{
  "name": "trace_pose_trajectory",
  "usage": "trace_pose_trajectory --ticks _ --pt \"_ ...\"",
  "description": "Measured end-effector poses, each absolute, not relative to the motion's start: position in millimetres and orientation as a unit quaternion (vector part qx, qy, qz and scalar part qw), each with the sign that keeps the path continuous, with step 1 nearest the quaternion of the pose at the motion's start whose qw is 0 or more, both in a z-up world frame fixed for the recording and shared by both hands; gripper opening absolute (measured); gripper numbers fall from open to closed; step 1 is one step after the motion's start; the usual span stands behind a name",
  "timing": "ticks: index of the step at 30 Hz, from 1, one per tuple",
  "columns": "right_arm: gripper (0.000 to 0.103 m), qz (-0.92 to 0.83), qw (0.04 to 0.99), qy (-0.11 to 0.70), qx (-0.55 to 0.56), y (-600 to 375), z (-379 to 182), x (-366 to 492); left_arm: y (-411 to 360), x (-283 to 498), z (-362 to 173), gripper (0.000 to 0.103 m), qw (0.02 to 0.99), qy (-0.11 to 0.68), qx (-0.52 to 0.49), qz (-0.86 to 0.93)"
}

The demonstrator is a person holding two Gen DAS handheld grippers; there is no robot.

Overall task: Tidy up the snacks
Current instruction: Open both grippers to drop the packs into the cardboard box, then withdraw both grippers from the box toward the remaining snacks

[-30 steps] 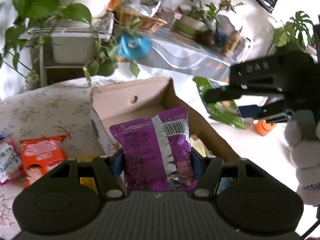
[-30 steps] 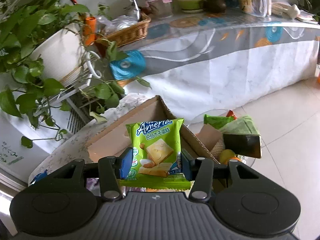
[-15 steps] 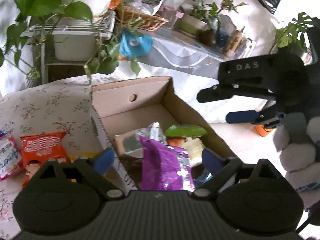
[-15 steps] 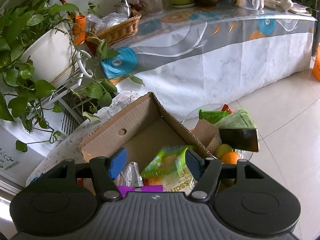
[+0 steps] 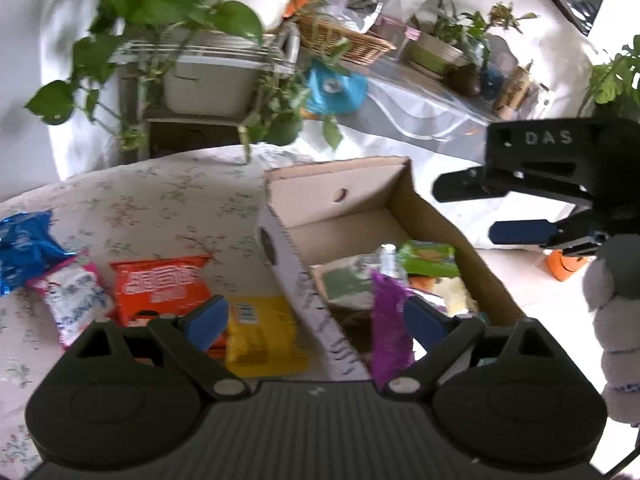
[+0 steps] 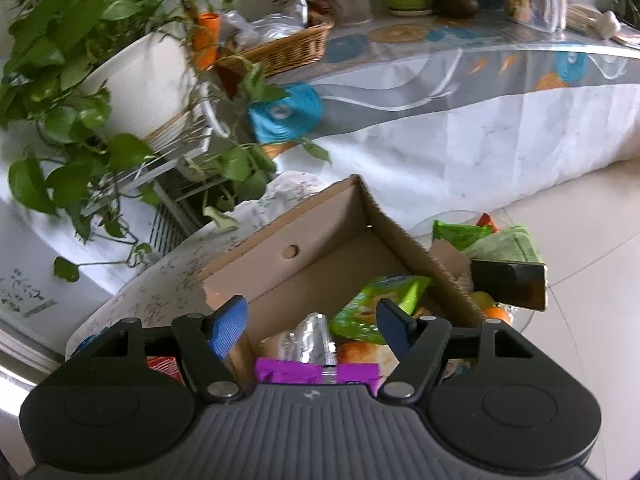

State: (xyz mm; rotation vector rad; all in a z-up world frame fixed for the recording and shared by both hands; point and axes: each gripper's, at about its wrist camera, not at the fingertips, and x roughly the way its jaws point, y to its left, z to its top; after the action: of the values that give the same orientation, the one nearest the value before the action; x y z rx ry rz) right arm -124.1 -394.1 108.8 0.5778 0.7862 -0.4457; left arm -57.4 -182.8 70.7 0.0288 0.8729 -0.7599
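An open cardboard box (image 5: 340,200) sits on the floral table. In it a purple packet (image 5: 390,332) stands on edge beside a green packet (image 5: 430,258) and a silver one. My left gripper (image 5: 316,314) is open over the box's near left wall, and the purple packet stands loose by its right finger. On the cloth to the left lie an orange packet (image 5: 160,284), a yellow packet (image 5: 260,332), a pink-white packet (image 5: 76,304) and a blue packet (image 5: 24,248). My right gripper (image 6: 310,316) hangs above the box (image 6: 320,248), jaws opening, nothing gripped. The green packet (image 6: 376,304) lies below it.
Trailing plants (image 6: 60,80) and a white planter stand behind the table. A long counter (image 6: 440,80) carries a wicker basket (image 6: 280,52) and pots. A low glass table (image 6: 500,312) with fruit and green bags stands right of the box. A fluffy white sleeve (image 5: 616,340) shows at right.
Both grippers have opened and let go: the purple and the green packet dropped into the box. The left gripper has shifted left, so more of the snacks on the cloth show.
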Motion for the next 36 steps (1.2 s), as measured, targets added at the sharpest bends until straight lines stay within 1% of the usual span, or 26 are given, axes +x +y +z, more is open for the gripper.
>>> trace_pose_trajectory --ticks 13,27,36 --pt "0.078 -0.174 0.872 0.381 0.253 -360.2 111.5 -102.2 -129.3 -26.8 81.2 0.094 0.861 0.407 0.001 -0.304" --pt "0.079 -0.112 0.879 0.398 0.237 -315.0 106.5 -74.9 -51.2 29.5 101.5 0.096 0.891 0.403 -0.065 -0.2" --pt "0.08 -0.07 0.87 0.418 0.252 -293.4 95.7 -56.4 -32.6 58.7 89.4 0.097 0.89 0.423 -0.075 -0.152"
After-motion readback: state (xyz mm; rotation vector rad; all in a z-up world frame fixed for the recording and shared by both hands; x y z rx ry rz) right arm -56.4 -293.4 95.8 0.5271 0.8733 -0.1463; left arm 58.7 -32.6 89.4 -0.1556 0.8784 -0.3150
